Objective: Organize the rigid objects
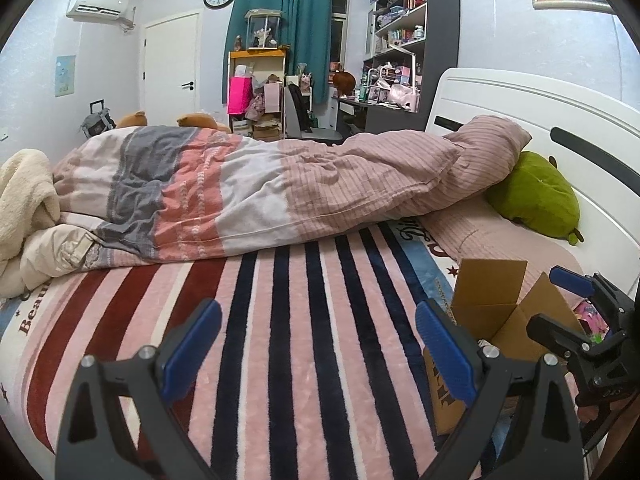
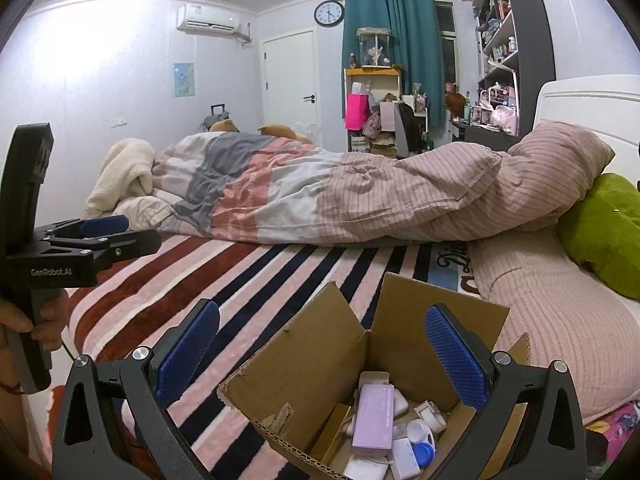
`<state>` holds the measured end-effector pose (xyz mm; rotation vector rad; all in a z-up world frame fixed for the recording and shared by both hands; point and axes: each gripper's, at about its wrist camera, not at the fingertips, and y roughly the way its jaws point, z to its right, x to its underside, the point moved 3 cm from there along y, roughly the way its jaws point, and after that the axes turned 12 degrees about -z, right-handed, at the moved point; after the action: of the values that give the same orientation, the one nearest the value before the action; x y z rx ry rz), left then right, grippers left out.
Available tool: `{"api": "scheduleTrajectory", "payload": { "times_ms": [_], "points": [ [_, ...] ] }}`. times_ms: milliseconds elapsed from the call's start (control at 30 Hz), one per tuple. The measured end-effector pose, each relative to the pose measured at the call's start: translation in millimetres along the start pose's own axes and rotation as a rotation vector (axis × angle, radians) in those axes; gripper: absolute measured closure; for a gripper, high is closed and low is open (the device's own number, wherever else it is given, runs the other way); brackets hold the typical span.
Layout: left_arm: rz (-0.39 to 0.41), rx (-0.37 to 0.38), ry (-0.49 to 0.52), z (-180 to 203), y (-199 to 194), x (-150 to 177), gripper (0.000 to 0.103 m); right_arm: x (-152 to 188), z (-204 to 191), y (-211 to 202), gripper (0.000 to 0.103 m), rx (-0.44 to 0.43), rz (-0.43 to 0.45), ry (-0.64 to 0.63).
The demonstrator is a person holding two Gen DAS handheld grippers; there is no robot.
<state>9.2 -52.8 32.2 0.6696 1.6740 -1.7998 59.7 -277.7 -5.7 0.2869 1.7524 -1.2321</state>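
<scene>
An open cardboard box (image 2: 320,364) stands on the striped blanket at the bed's near right; it also shows in the left wrist view (image 1: 488,300). Inside lie several small rigid items: a lilac box (image 2: 374,416), white cases (image 2: 404,456), a blue-and-white lens case (image 2: 424,446). My right gripper (image 2: 320,356) is open and empty, hovering just above the box. My left gripper (image 1: 320,352) is open and empty over the blanket, left of the box. Each gripper is seen from the other's view: the left one (image 2: 104,228), the right one (image 1: 576,304).
A rumpled quilt (image 1: 248,184) lies across the middle of the bed. A pink pillow (image 2: 560,320) and a green plush (image 2: 604,232) sit by the white headboard (image 1: 520,104). A cream blanket (image 1: 24,200) is at the far left. Shelves and a desk stand beyond.
</scene>
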Motion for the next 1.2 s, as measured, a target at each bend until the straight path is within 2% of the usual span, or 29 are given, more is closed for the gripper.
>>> {"api": "scheduleTrajectory", "payload": {
  "times_ms": [400,1200],
  "points": [
    [0.000,-0.025,-0.007,-4.3,-0.9,1.5,0.007,-3.1,0.5,6.6,0.000,-0.021,-0.006,-0.020],
    [-0.002,-0.026,-0.004,-5.6,-0.6,2.1,0.007,1.7,2.8,9.9,0.000,-0.017,-0.014,-0.014]
  ]
}}
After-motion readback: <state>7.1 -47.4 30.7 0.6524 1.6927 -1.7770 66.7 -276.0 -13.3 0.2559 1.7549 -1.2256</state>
